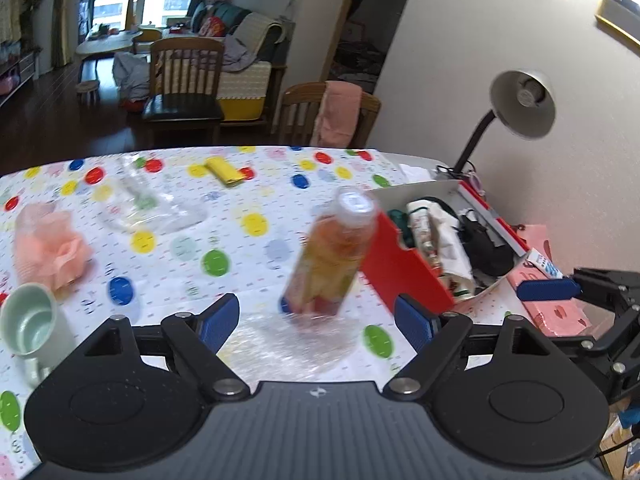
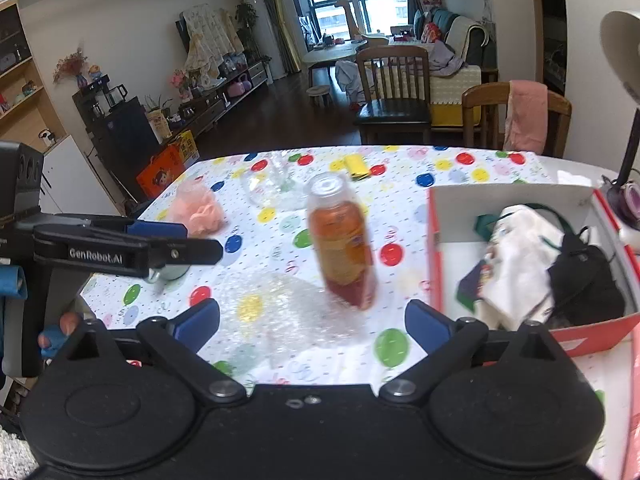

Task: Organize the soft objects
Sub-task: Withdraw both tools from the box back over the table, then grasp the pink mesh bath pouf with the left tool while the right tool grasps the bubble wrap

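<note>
My left tongs [image 1: 316, 320] are spread wide and hold nothing, and my right tongs [image 2: 312, 326] are also wide and empty. Both hover over the near edge of the counter [image 1: 256, 248], side by side.

Just in front of both lies a crumpled sheet of bubble wrap [image 2: 280, 316], clear and soft. I judge it is very light, a little slippery, and it will collapse when squeezed, so I would pinch a raised fold near its middle, not the flat edge. A drink bottle [image 1: 332, 256] stands tilted on its far part, or touching it; I cannot tell which. It looks blurred, maybe unsteady, and pulling the wrap could tip it over.

At the left edge of the counter lies a pink bath pouf [image 1: 50, 244], fluffy and easy to grip anywhere. Near the far edge there is a clear plastic bag [image 1: 148, 204], thin and slippery, and a small yellow thing [image 1: 225, 170] that I cannot identify.

Along the right edge stands a red box [image 2: 434, 248], already holding cloth items. A green mug [image 1: 30, 322] lies on its side at the near left corner, and a desk lamp [image 1: 520, 104] stands behind the box.
</note>
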Tool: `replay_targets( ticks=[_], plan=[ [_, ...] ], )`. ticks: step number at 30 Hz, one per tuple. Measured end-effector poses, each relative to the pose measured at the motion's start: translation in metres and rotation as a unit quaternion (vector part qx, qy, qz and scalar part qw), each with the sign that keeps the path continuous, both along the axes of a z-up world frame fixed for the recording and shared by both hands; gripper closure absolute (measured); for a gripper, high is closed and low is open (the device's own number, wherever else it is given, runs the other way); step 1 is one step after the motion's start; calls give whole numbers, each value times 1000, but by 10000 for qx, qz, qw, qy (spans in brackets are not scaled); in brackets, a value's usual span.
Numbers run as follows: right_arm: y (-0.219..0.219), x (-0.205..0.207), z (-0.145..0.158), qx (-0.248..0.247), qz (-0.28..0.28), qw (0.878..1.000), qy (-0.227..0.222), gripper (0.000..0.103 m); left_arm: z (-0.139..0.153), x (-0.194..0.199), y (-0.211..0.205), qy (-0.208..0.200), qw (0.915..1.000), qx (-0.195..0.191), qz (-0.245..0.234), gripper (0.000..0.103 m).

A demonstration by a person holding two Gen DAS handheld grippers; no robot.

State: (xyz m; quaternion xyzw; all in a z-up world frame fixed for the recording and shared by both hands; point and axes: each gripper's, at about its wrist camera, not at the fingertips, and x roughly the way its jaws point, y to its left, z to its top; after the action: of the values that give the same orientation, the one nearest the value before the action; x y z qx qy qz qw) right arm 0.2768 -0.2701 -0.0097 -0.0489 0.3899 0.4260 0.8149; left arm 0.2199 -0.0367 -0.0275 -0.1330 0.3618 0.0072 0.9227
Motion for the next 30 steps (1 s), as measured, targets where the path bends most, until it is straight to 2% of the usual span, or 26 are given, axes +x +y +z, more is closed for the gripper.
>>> replay_targets(
  ticks=[5, 12, 16, 24, 30],
  plan=[
    [28, -18, -10, -35, -43, 9999, 96, 1, -5, -20, 43, 44, 9998, -91, 143, 17],
    [71, -33, -32, -116, -102, 9995, 269, 0, -13, -38, 92, 60, 9991, 194, 362, 6],
    [92, -34, -47, -156, -188, 9988, 427, 0, -16, -44, 121, 51, 9985, 244, 497, 4],
    [130, -34, -74, -414, -216, 9971, 596, 0, -28, -40, 176, 117, 9966, 362, 733, 2],
    [159, -32, -90, -681, -102, 9957, 616, 0, -35, -23, 219, 288, 9957, 106, 876, 2]
  ],
)
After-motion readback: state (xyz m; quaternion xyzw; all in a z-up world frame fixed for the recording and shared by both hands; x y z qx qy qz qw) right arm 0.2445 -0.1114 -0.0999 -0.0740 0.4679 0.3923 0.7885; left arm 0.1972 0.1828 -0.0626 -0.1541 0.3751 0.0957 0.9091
